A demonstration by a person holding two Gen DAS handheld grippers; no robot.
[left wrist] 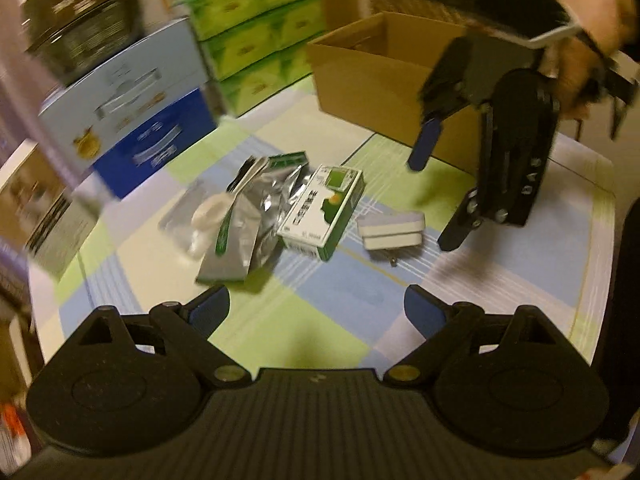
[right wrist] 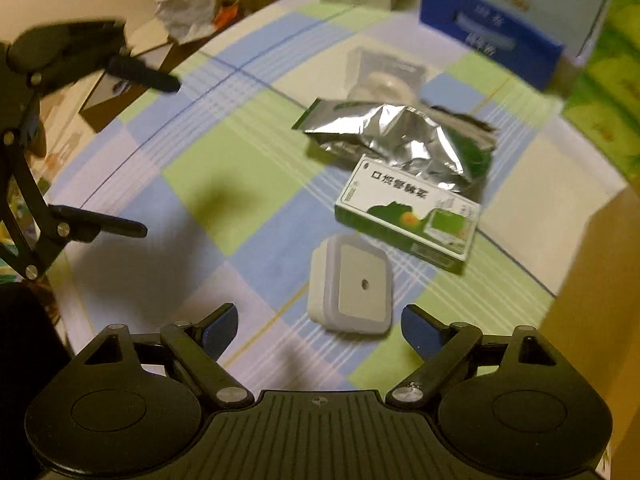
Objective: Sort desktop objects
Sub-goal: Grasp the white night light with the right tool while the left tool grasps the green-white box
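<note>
Right hand-held gripper [right wrist: 318,326], fingers spread wide and empty, hangs right over the white plug [right wrist: 350,290] on the counter [right wrist: 200,168], green box [right wrist: 408,220] just beyond; left hand-held gripper [left wrist: 316,312], also open, is farther off.

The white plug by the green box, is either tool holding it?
No. The plug lies on the cloth, untouched between the right tool's open fingers.

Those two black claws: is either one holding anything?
No. The left gripper and right gripper are both open and empty, with the white plug-in light untouched on the table.
</note>
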